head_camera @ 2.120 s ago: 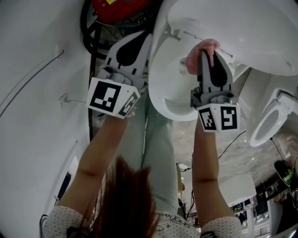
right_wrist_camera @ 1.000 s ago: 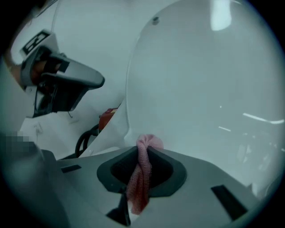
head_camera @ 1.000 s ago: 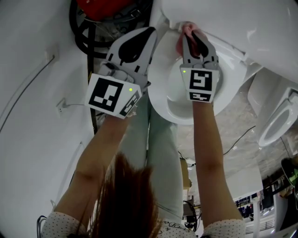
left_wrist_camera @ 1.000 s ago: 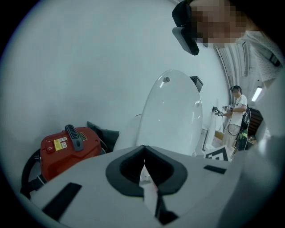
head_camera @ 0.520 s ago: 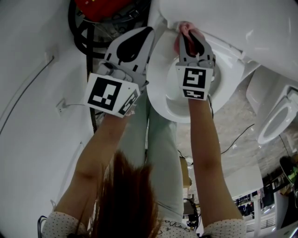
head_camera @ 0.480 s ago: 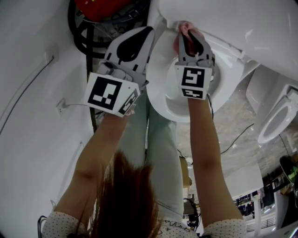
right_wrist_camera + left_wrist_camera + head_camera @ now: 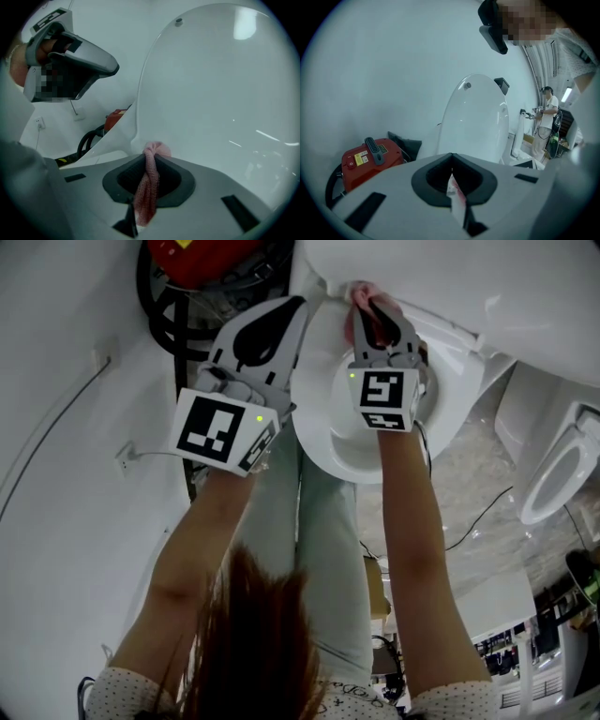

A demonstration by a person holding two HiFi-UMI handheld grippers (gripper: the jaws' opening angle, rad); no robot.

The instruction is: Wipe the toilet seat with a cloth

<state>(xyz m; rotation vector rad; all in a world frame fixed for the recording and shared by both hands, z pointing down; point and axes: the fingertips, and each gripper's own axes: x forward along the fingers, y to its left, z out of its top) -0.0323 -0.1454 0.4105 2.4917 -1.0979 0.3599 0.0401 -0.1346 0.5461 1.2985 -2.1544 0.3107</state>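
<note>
Item 1. Right gripper [image 7: 368, 313] [image 7: 151, 158], grey two-jaw tool with a marker cube: jaws closed tight on item 2.

Item 2. Pink knitted cloth [image 7: 360, 292] [image 7: 147, 187], twisted into a rope. It is pinched along its length between the right jaws, with a bunched end sticking out past the tips.

Item 3. White oval toilet seat [image 7: 317, 439]. In the head view the cloth sits at the ring's 12 o'clock. In the right gripper view its bunched end lies against the white surface at the foot of item 4.

Item 4. White glossy toilet lid [image 7: 220, 93] [image 7: 473, 122], raised upright.

Item 5. Left gripper [image 7: 281, 317] [image 7: 451, 161], same make, at 9 o'clock of the right gripper and just off the seat's edge. Its jaw tips are together. A thin pale-and-reddish sliver shows in the slit behind them, too small to identify.

Item 6. Red machine with a black handle and black hose [image 7: 211, 254] [image 7: 370, 157], at 11 o'clock in the head view, against the white wall.

Item 7. Second white toilet [image 7: 553, 474], at 3 o'clock in the head view, well apart.
</note>
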